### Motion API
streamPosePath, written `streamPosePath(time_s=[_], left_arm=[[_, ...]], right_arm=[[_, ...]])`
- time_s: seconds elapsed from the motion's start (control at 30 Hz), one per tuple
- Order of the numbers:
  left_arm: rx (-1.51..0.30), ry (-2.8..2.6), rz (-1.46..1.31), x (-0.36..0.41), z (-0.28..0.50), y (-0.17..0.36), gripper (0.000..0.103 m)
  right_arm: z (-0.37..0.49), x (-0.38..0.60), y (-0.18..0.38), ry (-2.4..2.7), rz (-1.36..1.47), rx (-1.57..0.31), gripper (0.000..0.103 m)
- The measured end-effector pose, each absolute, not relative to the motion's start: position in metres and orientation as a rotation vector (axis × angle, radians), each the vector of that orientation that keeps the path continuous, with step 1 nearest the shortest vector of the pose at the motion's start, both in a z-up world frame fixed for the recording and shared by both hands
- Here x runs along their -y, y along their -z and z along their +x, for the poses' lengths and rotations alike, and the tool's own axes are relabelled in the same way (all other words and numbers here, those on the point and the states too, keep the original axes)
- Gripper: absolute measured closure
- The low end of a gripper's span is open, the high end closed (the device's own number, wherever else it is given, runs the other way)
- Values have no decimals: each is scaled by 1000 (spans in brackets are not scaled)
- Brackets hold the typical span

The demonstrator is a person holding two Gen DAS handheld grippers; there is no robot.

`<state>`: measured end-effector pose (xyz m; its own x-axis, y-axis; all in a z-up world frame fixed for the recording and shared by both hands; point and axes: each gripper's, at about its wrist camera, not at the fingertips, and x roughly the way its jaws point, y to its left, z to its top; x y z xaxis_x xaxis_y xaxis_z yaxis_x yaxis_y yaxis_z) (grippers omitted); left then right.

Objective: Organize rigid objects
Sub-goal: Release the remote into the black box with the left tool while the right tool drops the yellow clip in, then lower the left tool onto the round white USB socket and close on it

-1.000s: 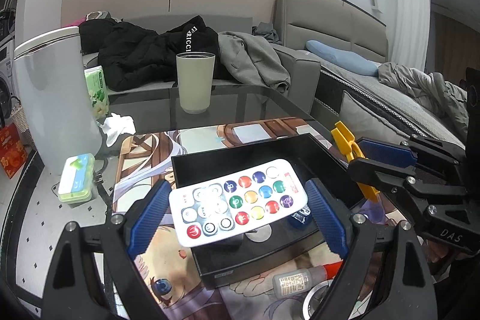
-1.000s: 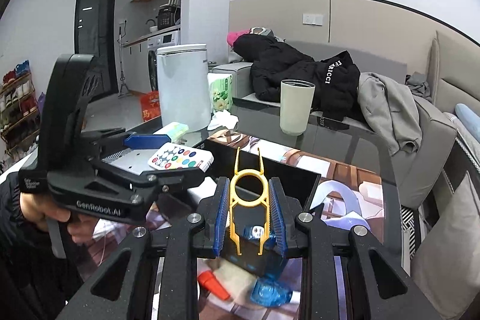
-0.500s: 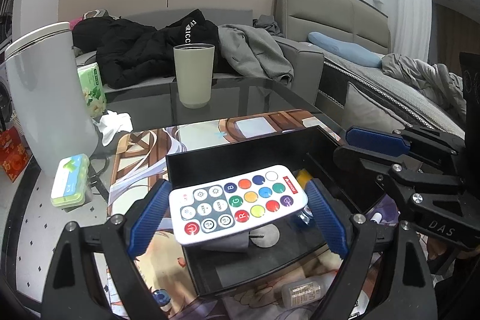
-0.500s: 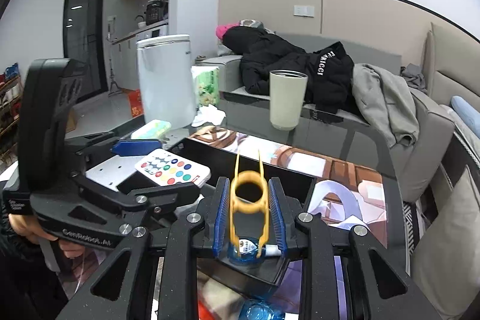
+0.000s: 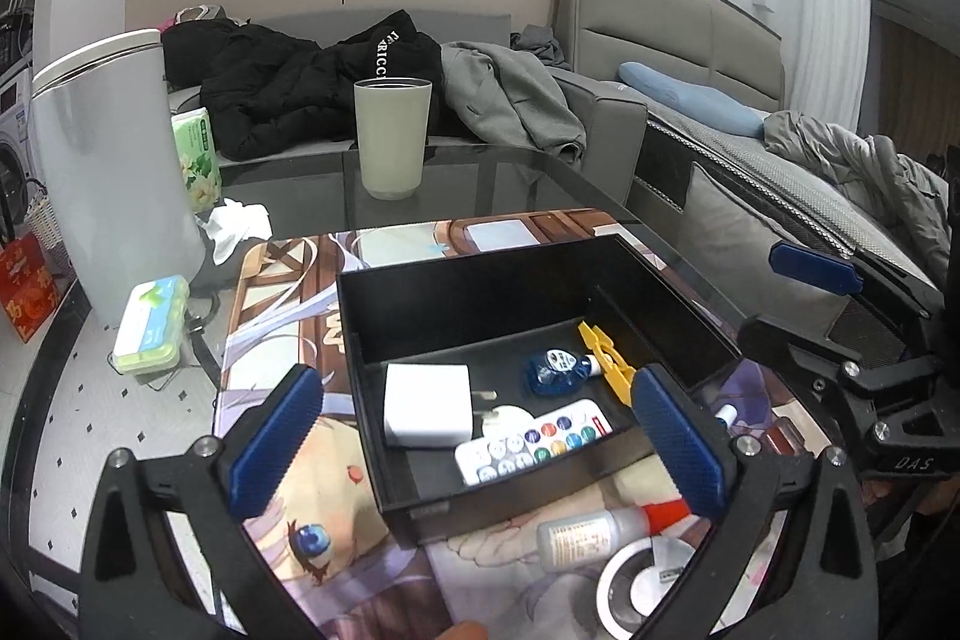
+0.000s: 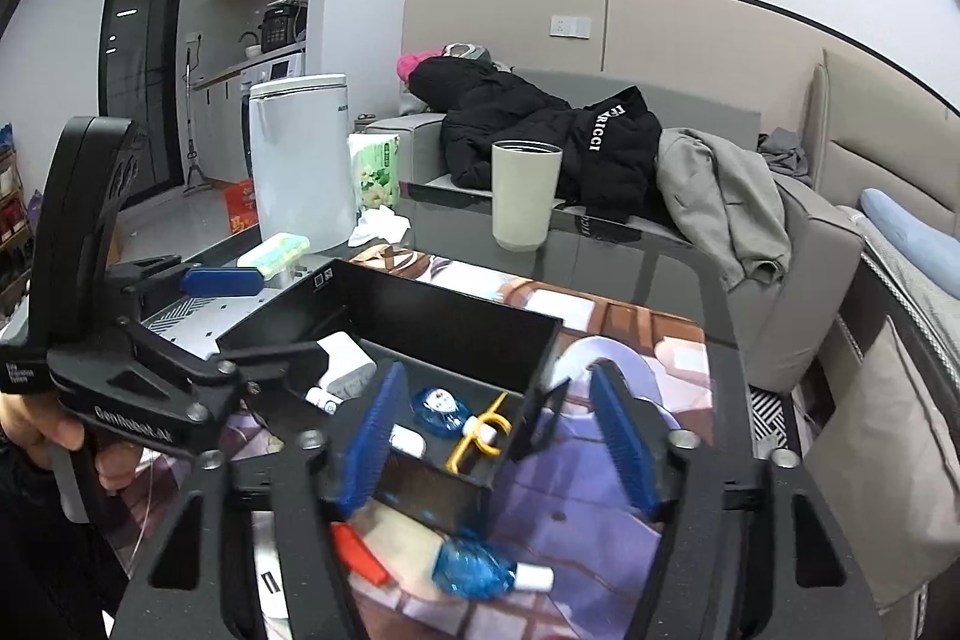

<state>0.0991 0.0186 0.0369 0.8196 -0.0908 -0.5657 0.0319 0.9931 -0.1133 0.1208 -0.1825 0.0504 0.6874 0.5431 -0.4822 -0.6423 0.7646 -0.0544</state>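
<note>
Both grippers are at the release end of a drop into the black box (image 5: 480, 505), which stands on the picture mat (image 5: 282, 292) covering the glass surface (image 5: 492, 184). The left gripper (image 5: 474, 445) hangs just over the box's near wall with its jaws opening to their widest and nothing between the pads; the white remote (image 5: 531, 442) lies flat on the box floor below them, beside a white charger block (image 5: 426, 403). The right gripper (image 6: 498, 436) has its jaws opening too, and they pinch nothing: the yellow clip (image 6: 480, 436) lies free in the box's smaller compartment next to a blue keyring-like piece (image 6: 441, 409).

So this placing step looks finished for both hands, and the task seems partly done, since loose things are still out on the mat: a small glue bottle with a red cap (image 5: 600, 523), a tape roll (image 5: 645, 583), and another blue plastic piece (image 6: 480, 568) just in front of the box.

The next move probably calls for each gripper to lift clear of the box walls, then come down on one of these leftovers with jaws spread. The bottle lies on its side and may roll, so a grip across its body would suit best
</note>
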Motion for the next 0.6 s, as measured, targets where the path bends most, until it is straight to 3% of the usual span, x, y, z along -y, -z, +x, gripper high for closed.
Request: streamPosePath(time_s=[0.13, 0.23, 0.6], left_arm=[[-606, 71, -114, -17, 88, -36, 0], [-607, 71, -123, -17, 81, -34, 0], [-607, 67, -111, -8, 65, -30, 0]], right_arm=[[112, 196, -49, -650, -220, -458, 12], [107, 204, -45, -627, -223, -471, 6], [93, 231, -27, -546, -229, -538, 1]])
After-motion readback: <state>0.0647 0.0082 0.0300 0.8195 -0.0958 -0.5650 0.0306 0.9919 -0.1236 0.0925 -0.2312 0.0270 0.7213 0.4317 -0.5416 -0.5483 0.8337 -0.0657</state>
